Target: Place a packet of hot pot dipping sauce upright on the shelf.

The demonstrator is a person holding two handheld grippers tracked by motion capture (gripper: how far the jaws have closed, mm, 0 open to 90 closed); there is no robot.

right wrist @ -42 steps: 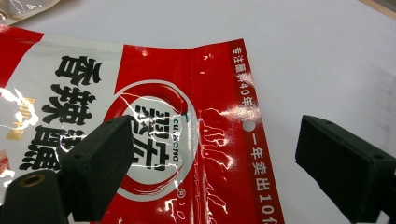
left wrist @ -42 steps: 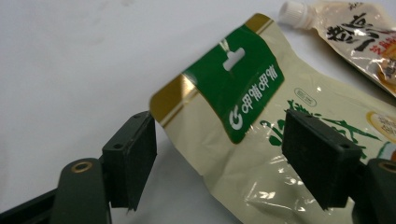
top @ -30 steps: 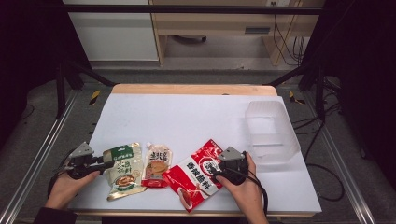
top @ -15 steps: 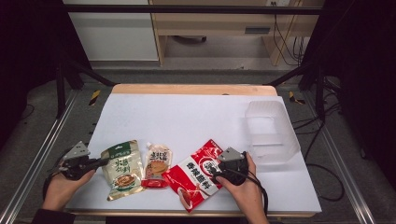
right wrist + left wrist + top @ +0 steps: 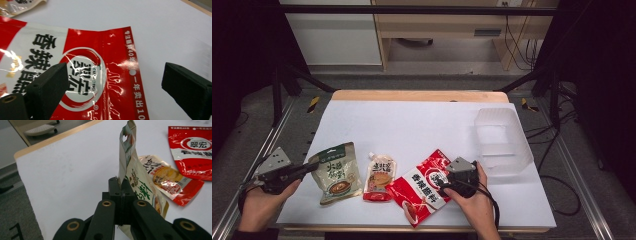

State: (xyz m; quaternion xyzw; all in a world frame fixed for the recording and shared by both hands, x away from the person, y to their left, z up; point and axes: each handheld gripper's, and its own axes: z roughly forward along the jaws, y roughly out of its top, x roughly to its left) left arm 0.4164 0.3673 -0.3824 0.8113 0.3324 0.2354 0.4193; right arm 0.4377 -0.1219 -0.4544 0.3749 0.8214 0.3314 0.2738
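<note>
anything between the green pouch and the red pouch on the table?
Yes: a small orange spouted pouch lies between the green pouch and the red pouch, its lower corner touching or overlapping the red one. The high view shows it.

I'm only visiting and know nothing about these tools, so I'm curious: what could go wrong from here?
The left gripper pinches only the edge of the green pouch, so the pouch could slip out or swing into the small orange pouch beside it. The right gripper stands open over the corner of the red pouch; closing there might just crease the slick film or push it across the table instead of gripping it.
</note>
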